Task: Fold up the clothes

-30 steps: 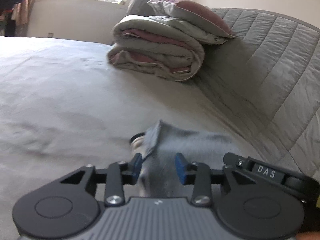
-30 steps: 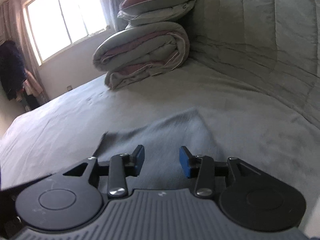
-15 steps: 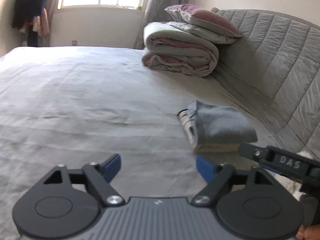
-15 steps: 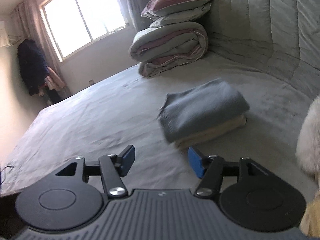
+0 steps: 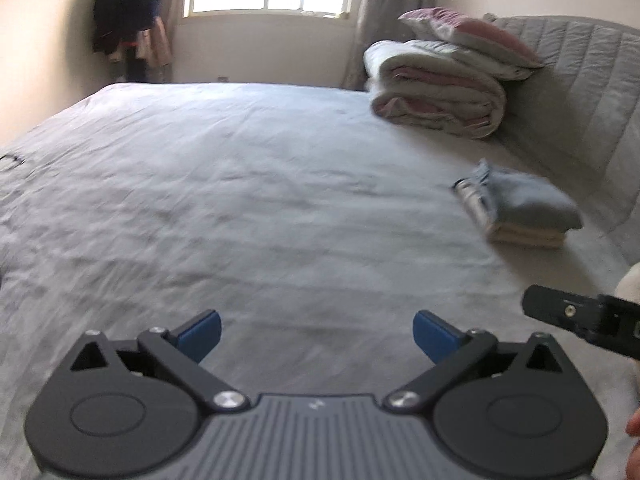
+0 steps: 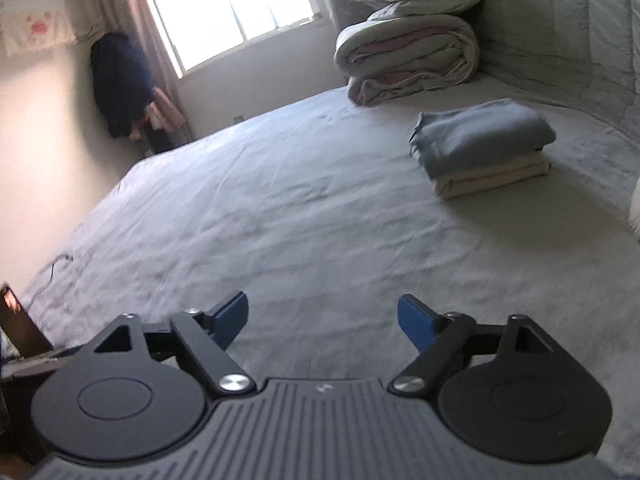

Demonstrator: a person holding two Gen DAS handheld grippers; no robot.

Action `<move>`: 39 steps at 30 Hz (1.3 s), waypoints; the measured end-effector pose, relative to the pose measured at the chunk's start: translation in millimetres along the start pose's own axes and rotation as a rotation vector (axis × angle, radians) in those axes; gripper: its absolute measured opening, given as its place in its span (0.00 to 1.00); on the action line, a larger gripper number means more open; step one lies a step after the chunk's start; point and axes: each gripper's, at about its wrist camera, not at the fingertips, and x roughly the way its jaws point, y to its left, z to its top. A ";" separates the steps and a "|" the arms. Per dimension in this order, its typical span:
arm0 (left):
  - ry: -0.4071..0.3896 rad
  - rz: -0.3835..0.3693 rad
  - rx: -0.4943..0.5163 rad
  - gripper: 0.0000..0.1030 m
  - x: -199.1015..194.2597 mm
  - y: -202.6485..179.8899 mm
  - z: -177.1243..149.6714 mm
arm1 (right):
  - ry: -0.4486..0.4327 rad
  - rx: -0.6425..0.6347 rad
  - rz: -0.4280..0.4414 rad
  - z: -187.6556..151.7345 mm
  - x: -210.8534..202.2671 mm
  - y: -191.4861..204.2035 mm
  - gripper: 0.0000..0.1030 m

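Both claws hung above the bed (image 5: 248,184) with nothing in them. The left claw (image 5: 316,338) stood with its blue pads spread wide apart over the wrinkled grey sheet, and the right claw (image 6: 322,322) was likewise spread wide, empty, over bare sheet near the foot-side edge.

The folded clothes (image 6: 480,140) lay in a neat stack on the bed close to the padded headboard (image 6: 592,20): a grey-blue folded garment (image 5: 524,200) on top, a cream-coloured folded piece (image 6: 492,178) beneath it, their edges roughly squared. From the left wrist view something striped showed at the stack's near end, too blurred to make out. The stack sat well apart from both claws.

Further along the headboard edge, toward the window (image 6: 228,8), a rolled quilt (image 5: 436,100) in grey and pink rested on the bed with a pillow (image 5: 468,36) on top of it. Dark clothing (image 6: 120,84) hung in the corner by the window. Part of the right-hand device (image 5: 584,320) poked into the left wrist view at the right edge.
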 end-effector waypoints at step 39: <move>-0.011 0.142 0.019 1.00 81.6 12.1 -60.5 | 0.044 -0.261 -0.241 -89.4 77.8 -0.3 1.00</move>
